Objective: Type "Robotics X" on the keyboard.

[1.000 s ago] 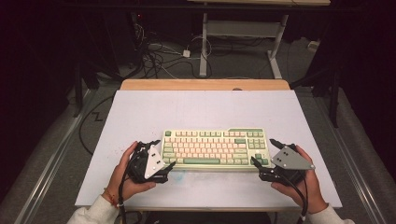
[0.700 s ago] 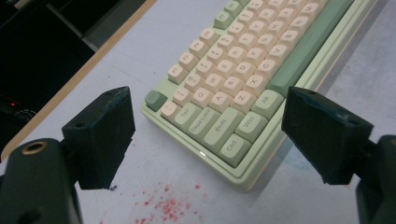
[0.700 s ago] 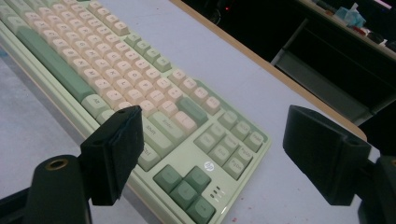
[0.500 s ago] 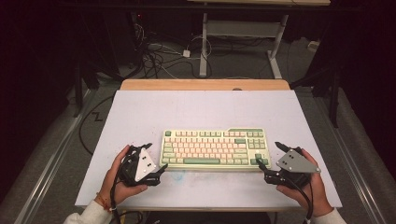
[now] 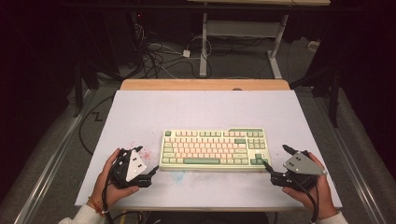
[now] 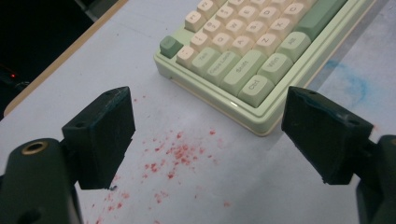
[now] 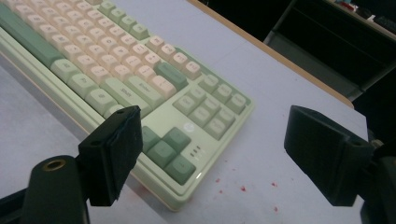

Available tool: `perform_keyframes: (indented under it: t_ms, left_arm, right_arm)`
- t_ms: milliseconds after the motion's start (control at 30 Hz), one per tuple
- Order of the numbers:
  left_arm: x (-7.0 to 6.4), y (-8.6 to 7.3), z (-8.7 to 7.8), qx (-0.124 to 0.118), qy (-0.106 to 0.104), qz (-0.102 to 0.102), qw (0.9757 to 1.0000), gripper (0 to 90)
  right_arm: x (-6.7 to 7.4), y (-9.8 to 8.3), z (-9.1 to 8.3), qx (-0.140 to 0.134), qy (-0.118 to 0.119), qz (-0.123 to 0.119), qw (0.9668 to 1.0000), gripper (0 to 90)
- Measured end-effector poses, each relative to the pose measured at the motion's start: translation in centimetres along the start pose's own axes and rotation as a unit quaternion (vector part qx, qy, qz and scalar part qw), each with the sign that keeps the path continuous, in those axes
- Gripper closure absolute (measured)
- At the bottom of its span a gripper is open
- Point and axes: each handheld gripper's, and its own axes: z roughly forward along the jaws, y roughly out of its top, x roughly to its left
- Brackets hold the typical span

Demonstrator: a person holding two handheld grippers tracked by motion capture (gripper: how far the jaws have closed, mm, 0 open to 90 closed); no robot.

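Note:
A green and cream keyboard [image 5: 215, 149] lies flat on the white table [image 5: 205, 109], near its front edge. My left gripper [image 5: 148, 158] stands open just off the keyboard's left end, with nothing between its jaws. In the left gripper view the keyboard's near left corner [image 6: 243, 51] lies ahead of the open left gripper [image 6: 208, 116]. My right gripper [image 5: 274, 155] is open beside the keyboard's right end, apart from it. In the right gripper view the keyboard's arrow-key corner [image 7: 177, 154] sits between and beyond the jaws of the right gripper [image 7: 212, 126].
Red specks [image 6: 182, 154] dot the table left of the keyboard, and a blue smudge [image 6: 350, 79] marks it in front. A wooden strip [image 5: 205, 85] runs along the table's far edge. Cables [image 5: 163, 56] and desk legs stand on the floor beyond.
Both grippers have drawn back from the keyboard's ends, outward and toward the person. The keyboard has stayed in place.

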Motion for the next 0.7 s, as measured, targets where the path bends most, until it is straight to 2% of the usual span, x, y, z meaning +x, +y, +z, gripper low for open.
perform_keyframes:
  t_ms: [233, 333, 500, 600, 700]
  left_arm:
    - [0.1, -1.0, 0.3, 0.013, -0.004, -0.007, 0.9999, 16.1]
    - [0.0, -1.6, 0.4, 0.023, -0.006, -0.009, 0.9997, 16.1]
    - [-0.6, -2.0, 0.5, 0.034, -0.01, -0.007, 0.9993, 16.1]
    - [-0.6, -2.0, 0.5, 0.031, -0.013, -0.013, 0.9994, 16.1]
    - [-0.6, -1.9, 0.3, 0.023, -0.011, -0.015, 0.9996, 16.1]
  right_arm:
    - [-0.7, -1.8, -0.2, 0.009, -0.003, 0.019, 0.9998, 19.6]
    - [-0.9, -2.7, -0.4, 0.012, -0.004, 0.033, 0.9994, 19.6]
    - [-1.0, -4.0, -0.6, 0.022, -0.004, 0.041, 0.9989, 19.6]
    - [-1.0, -4.1, -0.4, 0.026, -0.002, 0.041, 0.9988, 19.6]
    - [-0.9, -3.8, -0.5, 0.022, -0.005, 0.032, 0.9992, 19.5]
